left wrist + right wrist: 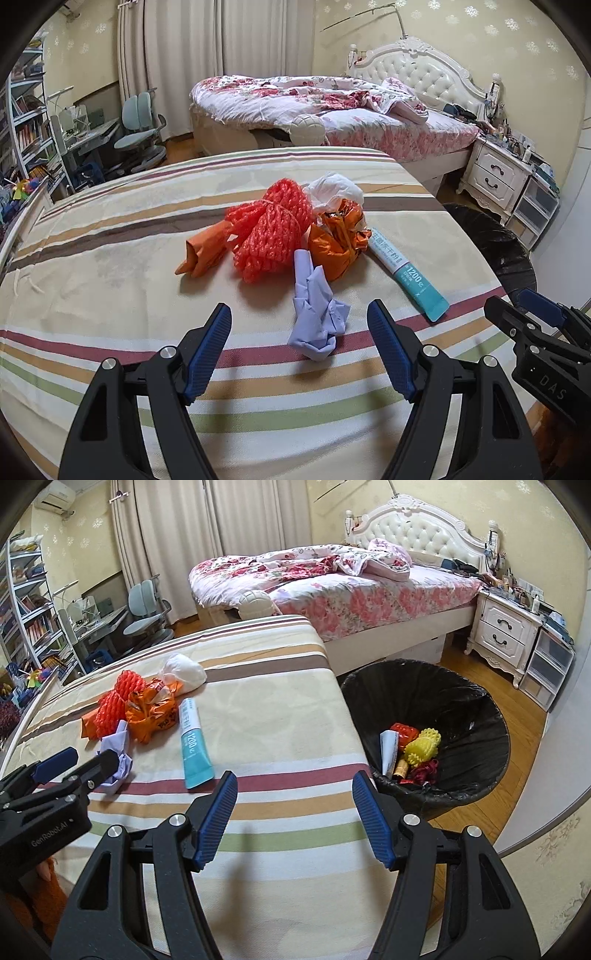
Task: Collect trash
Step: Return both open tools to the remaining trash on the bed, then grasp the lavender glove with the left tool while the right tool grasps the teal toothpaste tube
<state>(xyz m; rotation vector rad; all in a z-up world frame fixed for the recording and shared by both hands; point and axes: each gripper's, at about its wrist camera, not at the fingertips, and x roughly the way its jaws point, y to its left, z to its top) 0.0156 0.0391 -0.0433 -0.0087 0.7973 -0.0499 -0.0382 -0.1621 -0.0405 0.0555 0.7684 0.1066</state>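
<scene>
Black-lined trash bin (476, 716) stood on the wood floor just off the right edge of the striped tablecloth (266, 716). Inside it, at the bottom: yellow foam fruit net (421, 747), a red wrapper (404, 733) behind it, a rolled white paper (388, 751), a small brown/gold item (400, 768) and dark red ribbon-like scrap (424, 771). From the left wrist view only the bin's rim showed, at the table's right side.

Trash on the table sat in one cluster, mid-cloth: red foam net (267, 230) w/ an orange paper piece (201, 253) touching its left side, orange plastic bag (338, 245) just right of the net, white crumpled bag (334, 190) behind that, crumpled lavender paper (316, 314) nearest the grippers, and a teal-and-white tube (408, 275) lying flat beside the orange bag, apart from the paper.

Left gripper (299, 332) was spread wide, holding nothing, hovering low over the cloth w/ the lavender paper lying between its fingers' line, not touched. Right gripper (293, 801) was likewise agape and empty, above the table's right-front edge, bin just to its right, tube ahead-left of it.
</scene>
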